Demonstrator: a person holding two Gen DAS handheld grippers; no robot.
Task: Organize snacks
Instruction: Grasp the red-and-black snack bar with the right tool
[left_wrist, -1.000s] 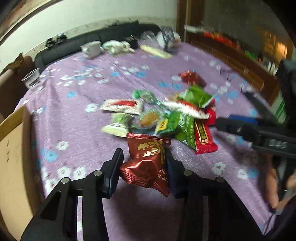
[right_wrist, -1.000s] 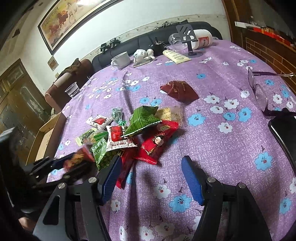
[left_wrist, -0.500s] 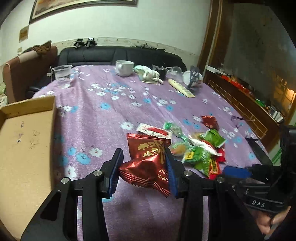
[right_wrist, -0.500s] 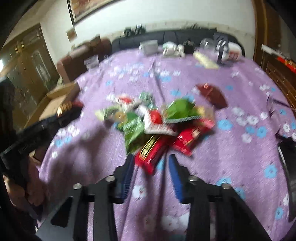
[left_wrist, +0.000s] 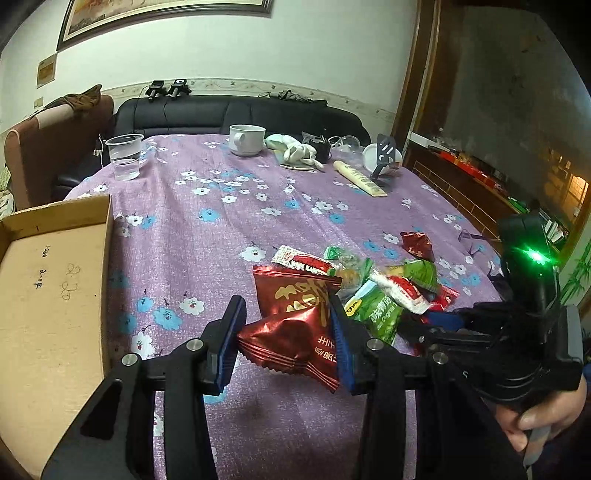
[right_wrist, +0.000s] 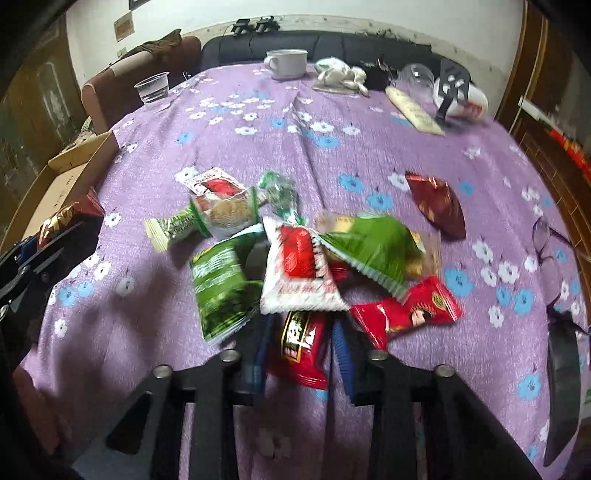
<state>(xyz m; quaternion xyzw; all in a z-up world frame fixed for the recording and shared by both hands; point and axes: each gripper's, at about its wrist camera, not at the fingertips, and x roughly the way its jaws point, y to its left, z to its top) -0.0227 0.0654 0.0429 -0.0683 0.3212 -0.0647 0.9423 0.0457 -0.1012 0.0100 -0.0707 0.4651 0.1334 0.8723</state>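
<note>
My left gripper (left_wrist: 286, 314) is shut on a dark red foil snack packet (left_wrist: 291, 332), held above the purple flowered tablecloth (left_wrist: 207, 240) just right of an open cardboard box (left_wrist: 48, 295). A pile of green, white and red snack packets (right_wrist: 295, 258) lies mid-table. At the pile's near edge my right gripper (right_wrist: 302, 332) is shut on a bright red packet (right_wrist: 301, 347). One more dark red packet (right_wrist: 439, 206) lies apart on the right. In the right wrist view the left gripper (right_wrist: 55, 236) shows at the left with its packet; in the left wrist view the right gripper (left_wrist: 436, 321) is held by a hand.
A plastic cup of water (left_wrist: 123, 157), a white mug (left_wrist: 246, 139), a white cloth (left_wrist: 295, 151) and a phone stand (left_wrist: 384, 158) stand at the far side. Glasses (right_wrist: 550, 236) and a black object (right_wrist: 561, 369) lie at the right edge. A black sofa (left_wrist: 240, 114) is behind.
My left gripper swung left with its dark red packet, bringing the cardboard box into view. My right gripper moved up to the pile and closed on the bright red packet.
</note>
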